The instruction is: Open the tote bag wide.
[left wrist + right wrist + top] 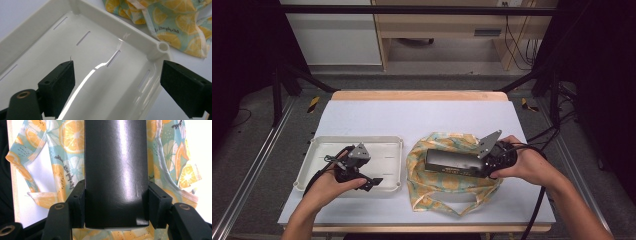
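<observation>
My right gripper [116, 203] clamps one end of the black box [116, 170] above the lemon-print cloth bag [452, 172] (left gripper [117, 85] gaping over the white tray [319, 145]), and the glossy box could slip or snag the bag.

On the table [422, 112] the tray [384, 142] lies left, the bag [432, 187] just beside it at right. A box [452, 162] sits over the bag, seemingly lifted clear, in the right gripper [489, 162]. The left gripper [374, 183] hangs over the tray.
</observation>
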### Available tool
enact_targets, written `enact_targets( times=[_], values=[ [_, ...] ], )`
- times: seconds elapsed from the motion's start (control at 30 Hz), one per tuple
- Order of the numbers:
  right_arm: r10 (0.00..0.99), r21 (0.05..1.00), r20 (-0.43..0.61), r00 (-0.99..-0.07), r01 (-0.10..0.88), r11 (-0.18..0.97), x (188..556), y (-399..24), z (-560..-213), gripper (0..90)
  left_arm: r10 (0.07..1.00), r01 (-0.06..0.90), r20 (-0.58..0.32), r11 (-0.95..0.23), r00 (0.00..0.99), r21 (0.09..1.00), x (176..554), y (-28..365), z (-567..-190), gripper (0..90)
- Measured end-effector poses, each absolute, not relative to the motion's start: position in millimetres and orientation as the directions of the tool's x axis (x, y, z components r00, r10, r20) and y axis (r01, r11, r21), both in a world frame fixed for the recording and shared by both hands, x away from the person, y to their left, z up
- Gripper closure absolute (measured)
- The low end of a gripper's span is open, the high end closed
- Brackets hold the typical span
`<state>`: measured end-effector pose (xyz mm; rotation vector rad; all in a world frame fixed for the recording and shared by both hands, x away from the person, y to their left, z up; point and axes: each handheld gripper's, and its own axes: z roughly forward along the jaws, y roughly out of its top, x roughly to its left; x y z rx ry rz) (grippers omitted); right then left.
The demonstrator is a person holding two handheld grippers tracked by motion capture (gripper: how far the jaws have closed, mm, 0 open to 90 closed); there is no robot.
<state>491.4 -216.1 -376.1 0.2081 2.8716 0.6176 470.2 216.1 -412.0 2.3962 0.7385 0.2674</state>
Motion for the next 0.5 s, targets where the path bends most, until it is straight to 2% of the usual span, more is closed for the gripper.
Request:
enact_targets(
  times=[0.5],
  values=[
    [0.252,0.467,-0.173,-0.952,0.146,0.872,484.2,-221.9,-362.2,43.5,0.539,0.436,-0.023,-0.654,0.842,0.618,466.7,220.3,-415.9,12.2]
  ],
)
